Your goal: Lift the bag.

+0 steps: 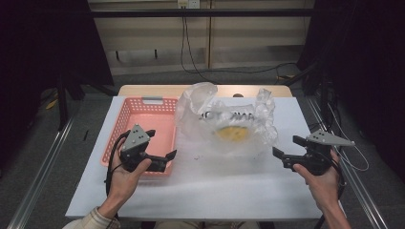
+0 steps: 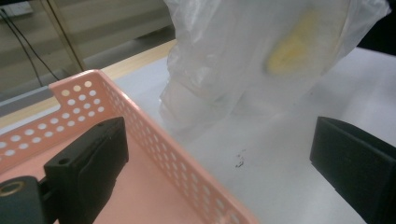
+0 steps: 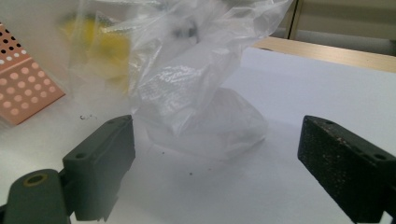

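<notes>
A crumpled clear plastic bag [image 1: 224, 117] lies on the white table top [image 1: 205, 186], with something yellow [image 1: 232, 133] inside it. Left of it stands a pink perforated basket [image 1: 145, 112]. My left gripper [image 1: 165, 143] is held over the basket's near right corner, jaws open and empty, pointing right toward the bag [image 2: 252, 60]. My right gripper [image 1: 285, 148] hovers at the bag's right side, jaws wide open, nothing between them. The bag [image 3: 187, 84] lies just beyond them in the right gripper view, and the yellow thing [image 3: 100, 46] shows through the plastic at upper left.
The basket's rim [image 2: 154, 135] runs diagonally in the left gripper view, and one corner of the basket [image 3: 23, 84] shows in the right gripper view. A wooden table edge [image 1: 143, 89] lies behind the white top. Cables [image 1: 191, 52] hang at the back wall.
</notes>
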Tool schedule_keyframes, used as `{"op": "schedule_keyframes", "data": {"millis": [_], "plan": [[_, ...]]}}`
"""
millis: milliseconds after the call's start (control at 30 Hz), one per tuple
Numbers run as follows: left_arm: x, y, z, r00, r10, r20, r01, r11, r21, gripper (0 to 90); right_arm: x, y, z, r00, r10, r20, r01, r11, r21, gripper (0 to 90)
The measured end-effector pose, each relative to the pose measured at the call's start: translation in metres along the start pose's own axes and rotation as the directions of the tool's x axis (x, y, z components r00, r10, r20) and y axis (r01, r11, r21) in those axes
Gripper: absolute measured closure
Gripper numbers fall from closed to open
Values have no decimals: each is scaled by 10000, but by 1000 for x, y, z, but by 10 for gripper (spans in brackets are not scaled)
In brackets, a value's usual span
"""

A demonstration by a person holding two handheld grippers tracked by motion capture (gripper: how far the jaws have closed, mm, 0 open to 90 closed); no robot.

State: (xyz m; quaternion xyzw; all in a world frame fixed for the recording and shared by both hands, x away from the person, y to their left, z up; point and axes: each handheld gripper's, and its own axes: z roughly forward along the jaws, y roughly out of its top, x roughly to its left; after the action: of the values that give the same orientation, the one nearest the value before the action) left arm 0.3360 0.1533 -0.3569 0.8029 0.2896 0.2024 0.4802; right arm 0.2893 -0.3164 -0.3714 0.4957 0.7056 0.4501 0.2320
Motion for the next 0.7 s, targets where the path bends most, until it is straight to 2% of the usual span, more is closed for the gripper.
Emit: {"op": "schedule_keyframes", "data": {"millis": [100,167,233,433,567,633,667,700], "plan": [[-3,-8,-4,9999,-86,119,87,9999,-133,49,4,-4,-3,10000,1,73,-1,10000,-66,110],[-4,-13,-6,9994,-309,161,309,9995,6,57,6,-7,-4,10000,-58,80,58,10000,-26,112],[-4,-20,-9,9985,-515,205,516,9986,-61,59,8,-12,-2,10000,-79,55,78,10000,51,116],[-9,-37,-16,9979,-587,290,587,9983,25,59,11,-27,3,10000,-54,65,52,9994,344,126],[-11,-47,-21,9982,-578,158,576,9982,156,59,15,-34,5,10000,-28,61,25,9989,475,129],[-11,-51,-24,9983,-582,-62,583,9980,249,59,17,-41,7,10000,10,8,-11,9984,570,132],[-12,-52,-25,9968,-775,-198,782,9963,350,59,18,-44,8,10000,-23,20,22,9979,642,134],[-13,-54,-27,9965,-804,-227,812,9959,390,59,19,-48,9,10000,-49,-2,49,9976,693,134]]}}
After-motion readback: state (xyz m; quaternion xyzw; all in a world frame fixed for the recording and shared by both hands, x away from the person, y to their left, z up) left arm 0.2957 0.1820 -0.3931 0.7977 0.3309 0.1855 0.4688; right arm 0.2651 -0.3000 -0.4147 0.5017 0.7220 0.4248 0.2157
